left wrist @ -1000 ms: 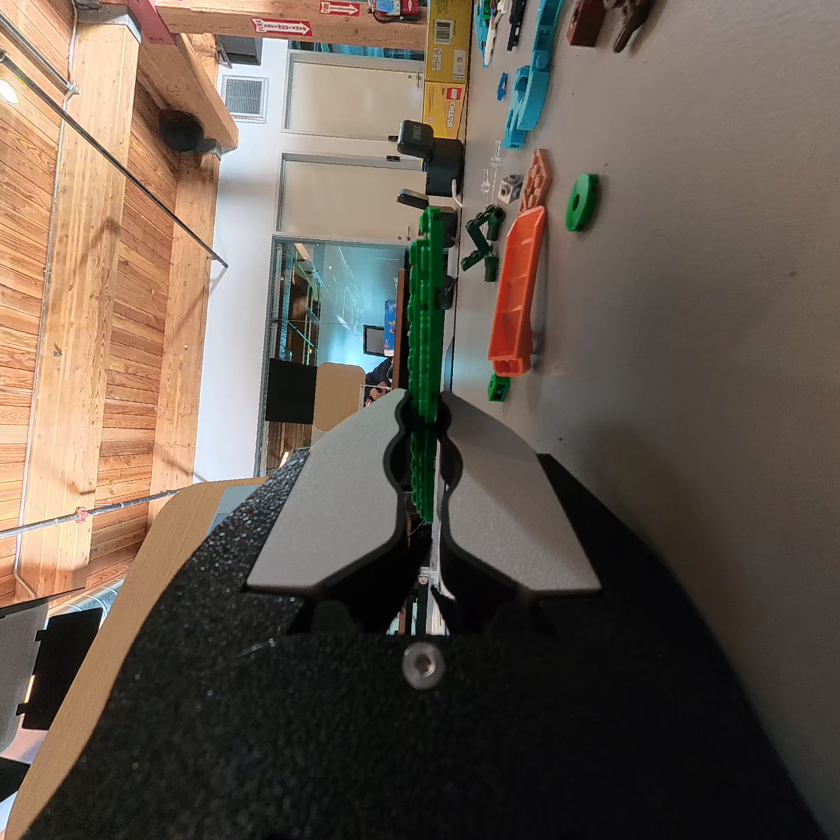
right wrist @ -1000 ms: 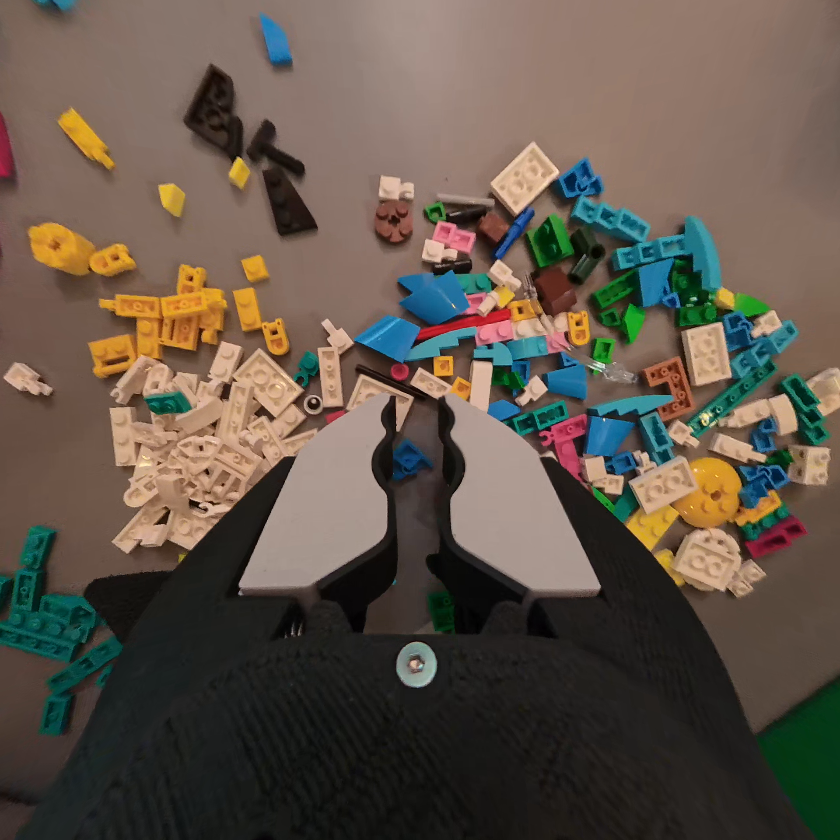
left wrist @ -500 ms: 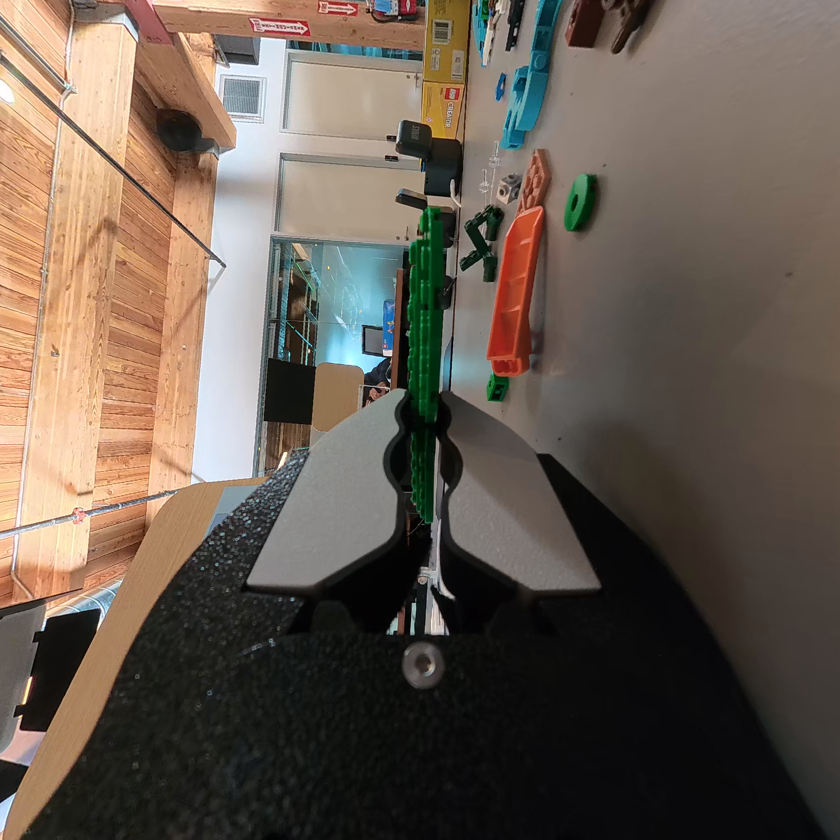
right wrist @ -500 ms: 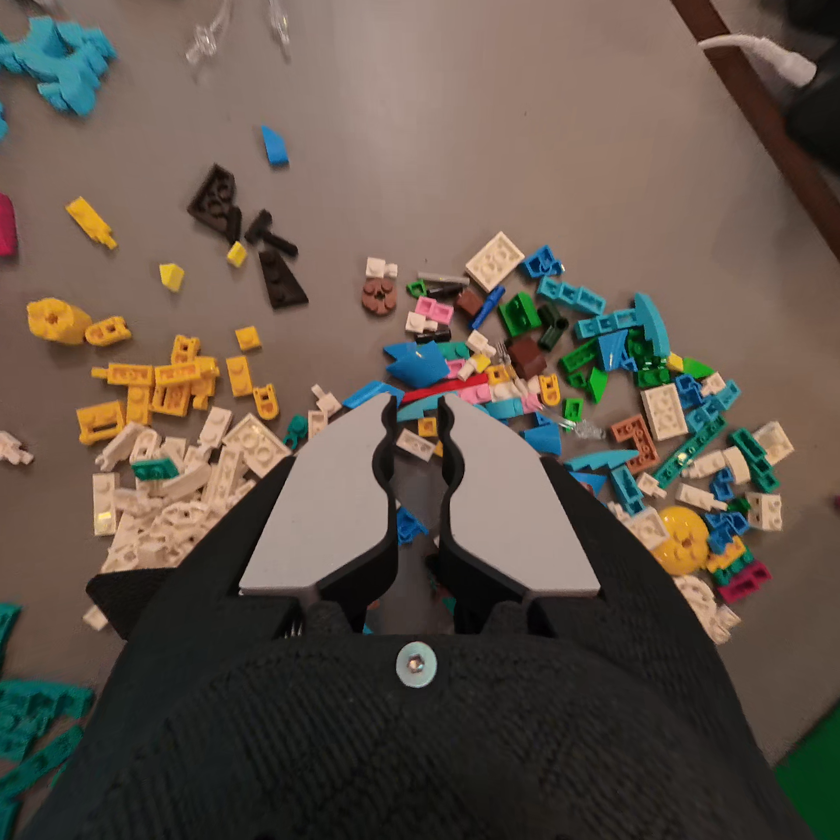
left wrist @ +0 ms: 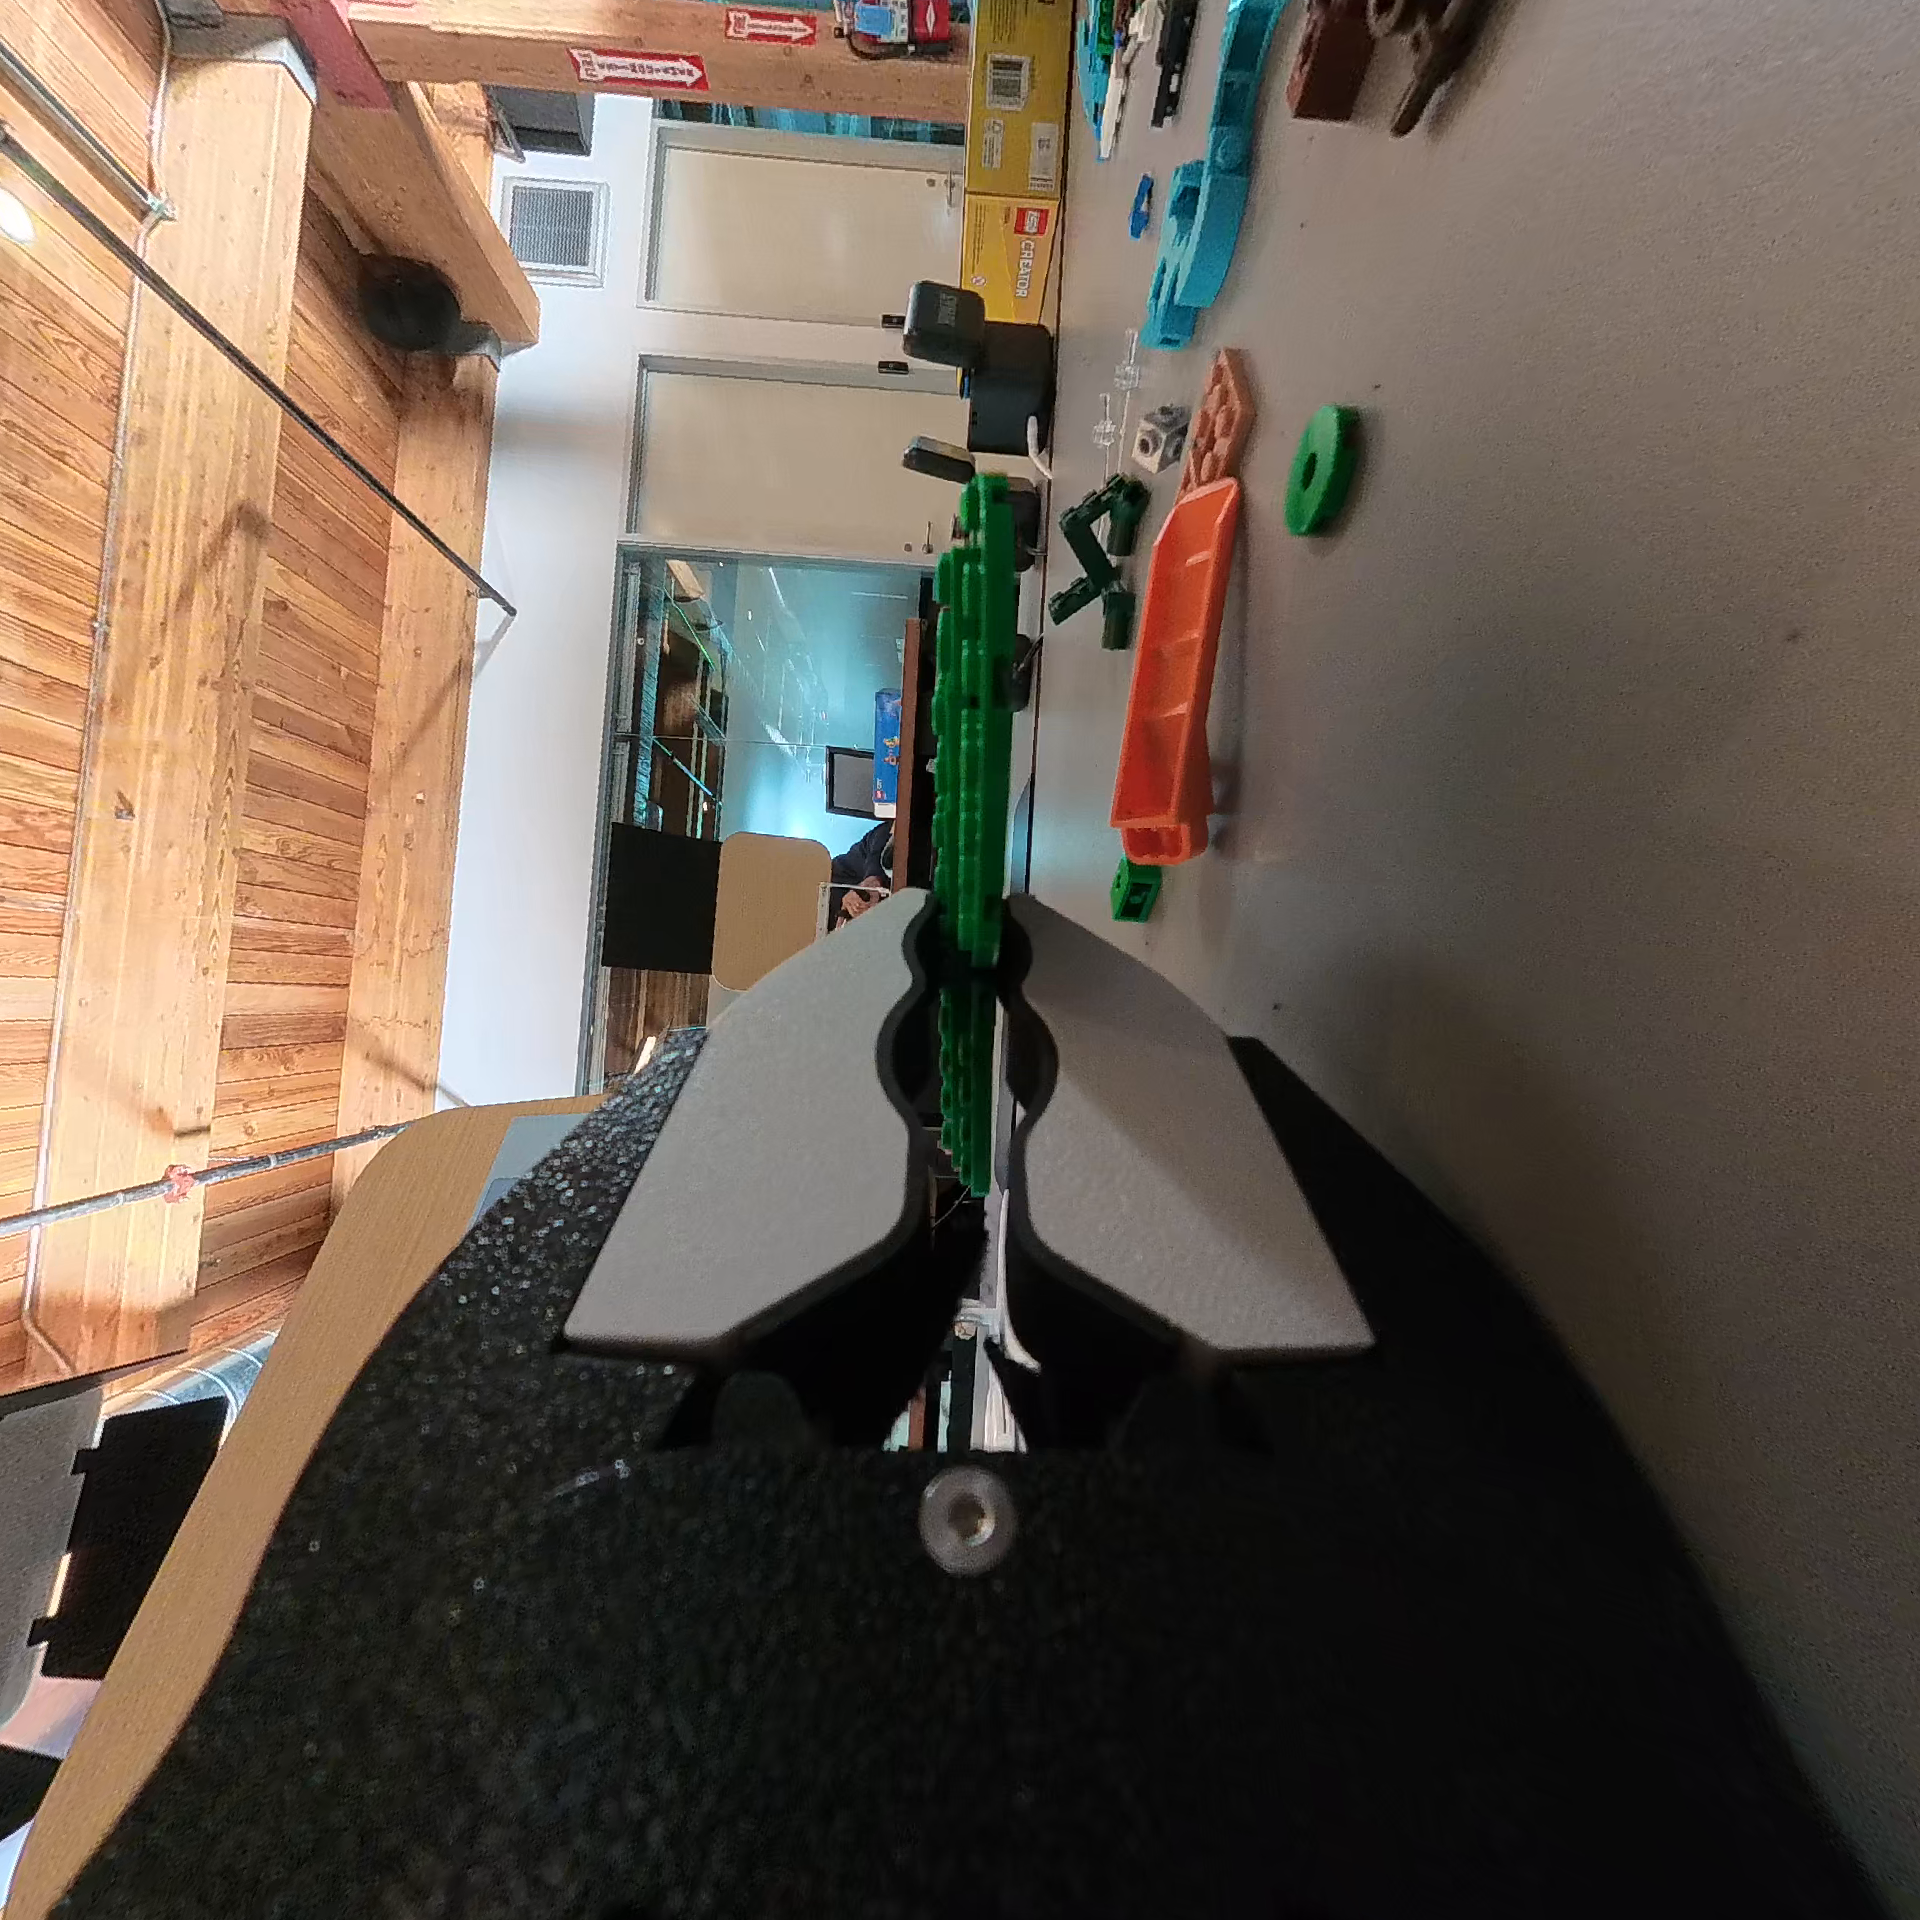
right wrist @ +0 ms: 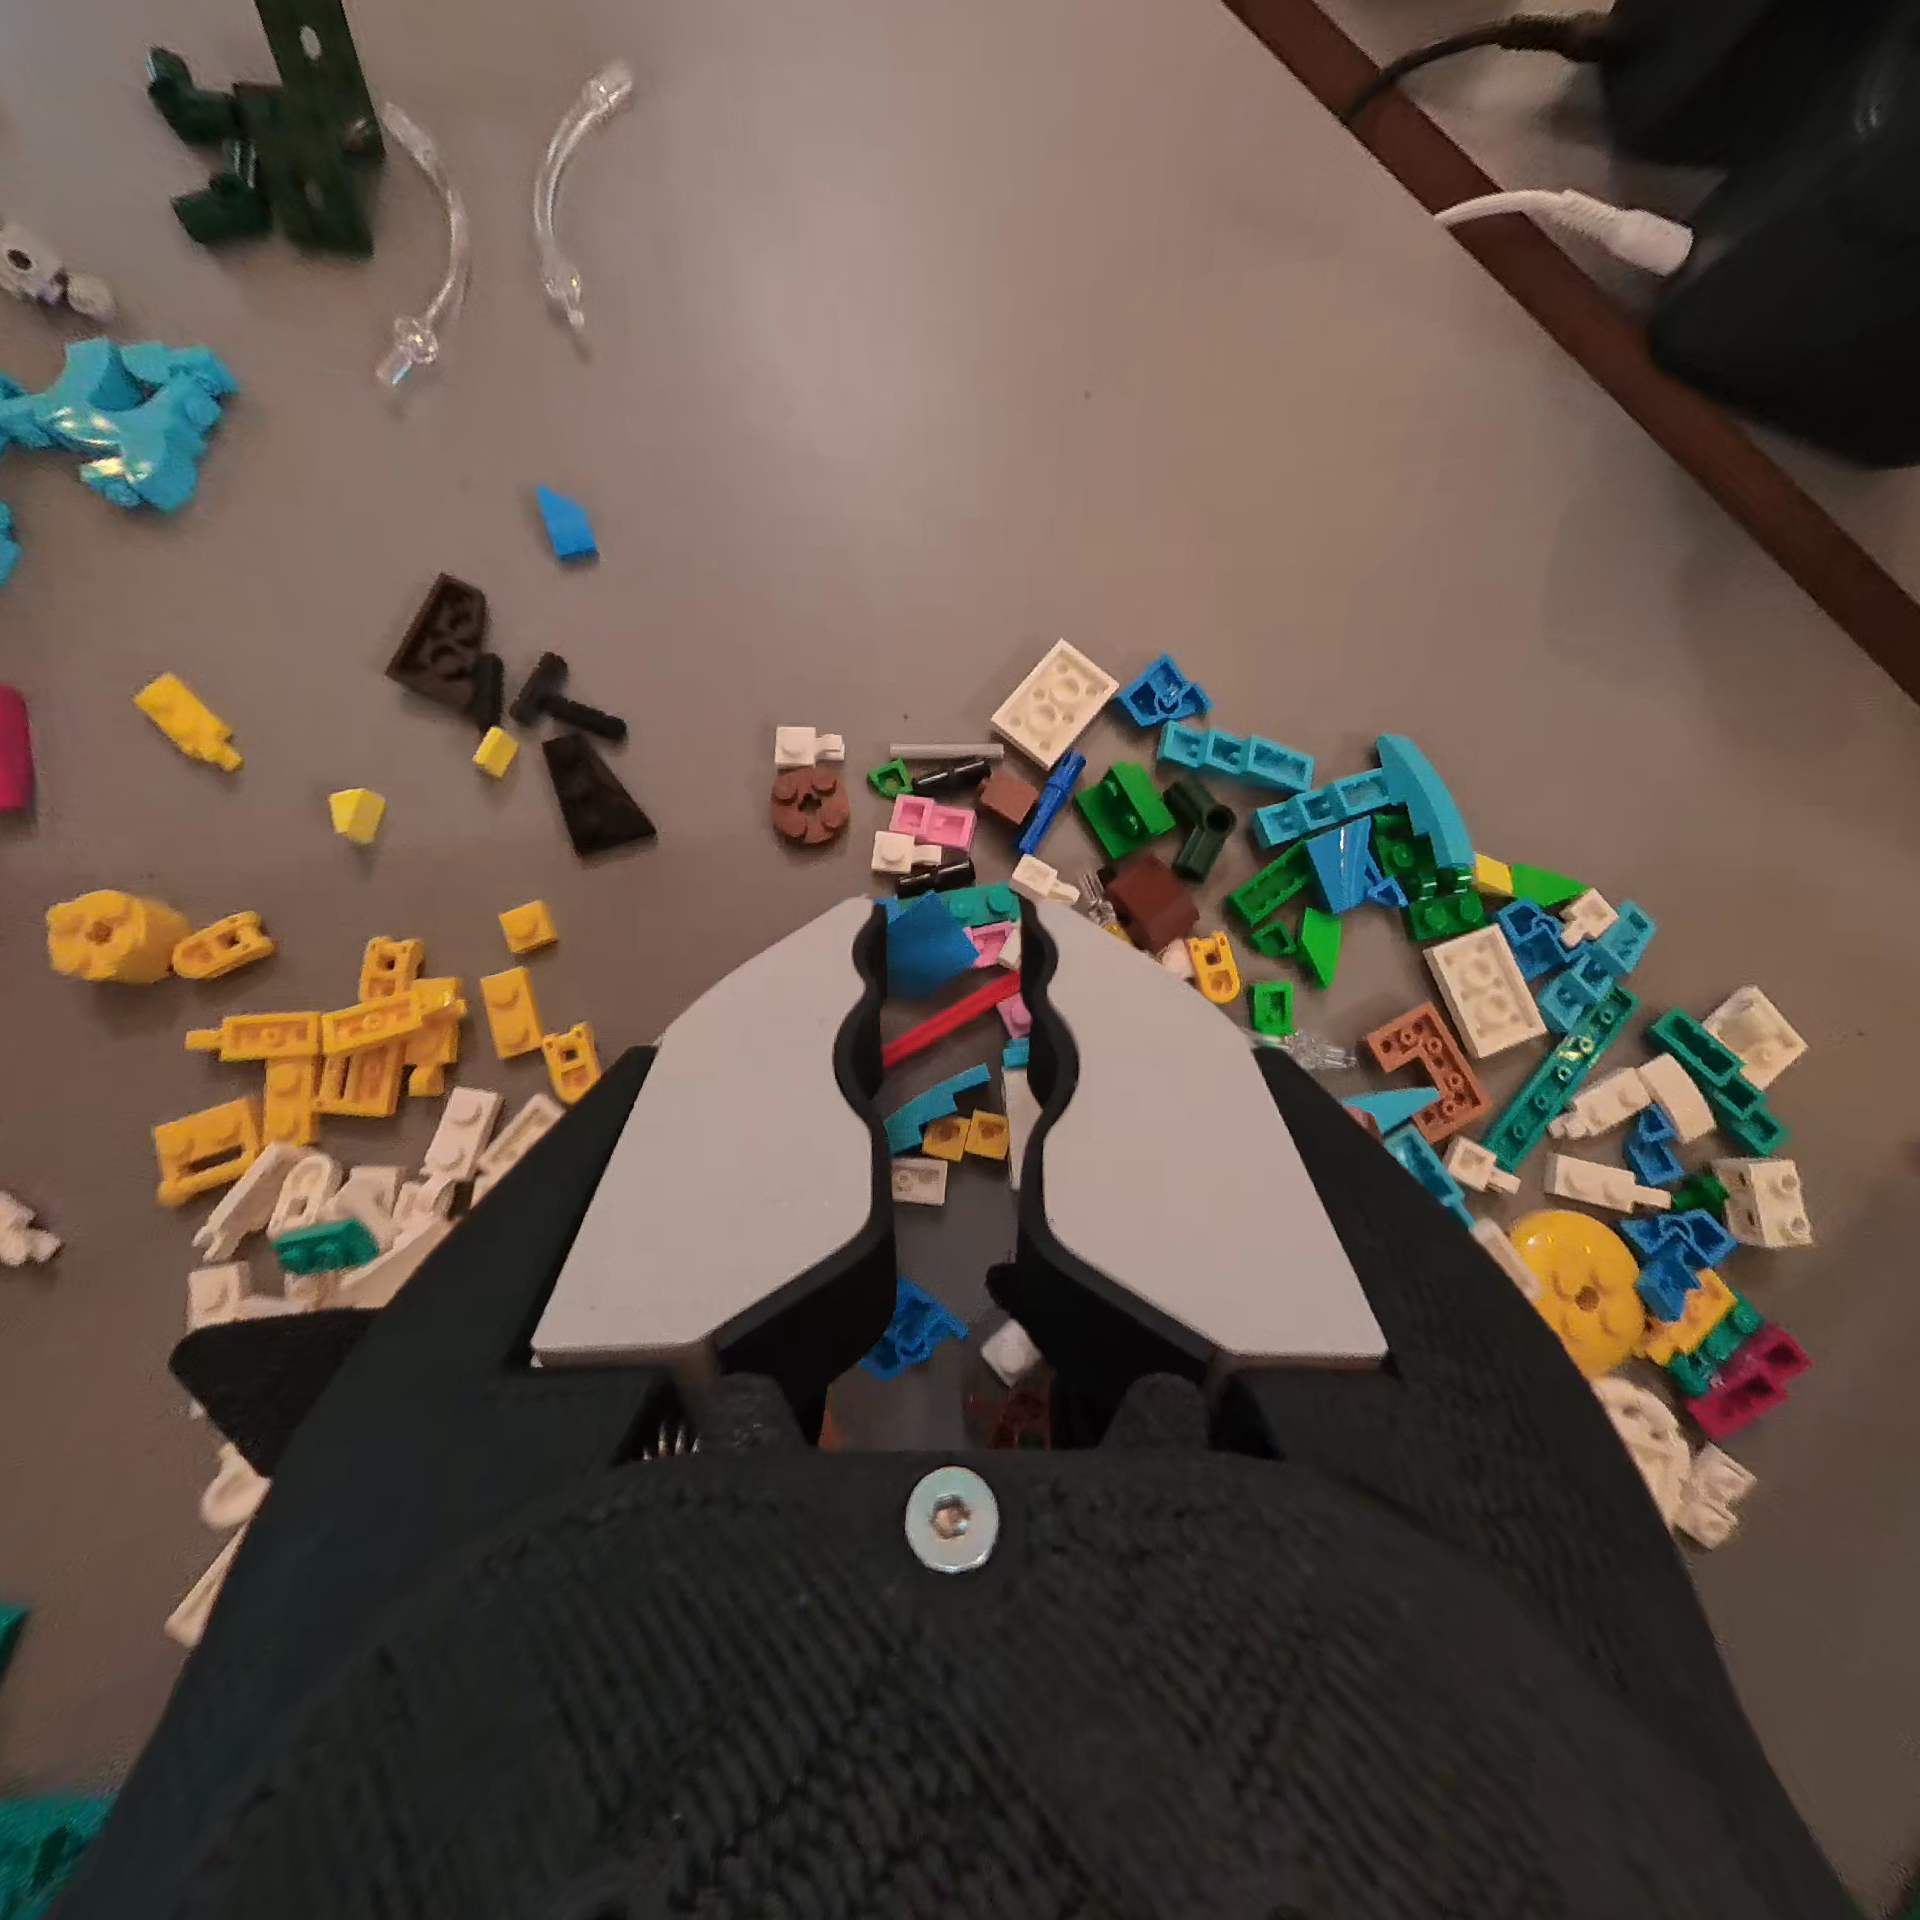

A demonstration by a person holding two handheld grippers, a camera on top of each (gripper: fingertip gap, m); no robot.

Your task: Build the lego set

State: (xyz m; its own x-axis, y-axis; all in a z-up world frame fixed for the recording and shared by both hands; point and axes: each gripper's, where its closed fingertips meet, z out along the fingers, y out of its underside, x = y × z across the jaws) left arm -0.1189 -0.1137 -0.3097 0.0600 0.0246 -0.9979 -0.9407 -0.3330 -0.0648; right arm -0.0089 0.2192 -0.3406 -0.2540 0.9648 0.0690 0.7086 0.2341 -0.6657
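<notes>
A: Left wrist view: the left gripper (left wrist: 964, 914) is pinching a green plate (left wrist: 972, 727) edge-on, off the grey table (left wrist: 1558, 831).

B: Right wrist view: the right gripper (right wrist: 948, 914) is hanging slightly parted and empty over the loose bricks (right wrist: 1351, 935). Crowded pieces could be nudging aside or getting grabbed together.

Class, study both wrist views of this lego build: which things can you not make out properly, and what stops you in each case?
- Green plate, left wrist view: seen edge-on, its face hidden; its near end lies between the left gripper fingers.
- White pieces, right wrist view: partly covered by the right gripper body.
- Light blue build, right wrist view: cut off by the left edge.
- Yellow box, left wrist view: cut off by the top edge.
</notes>
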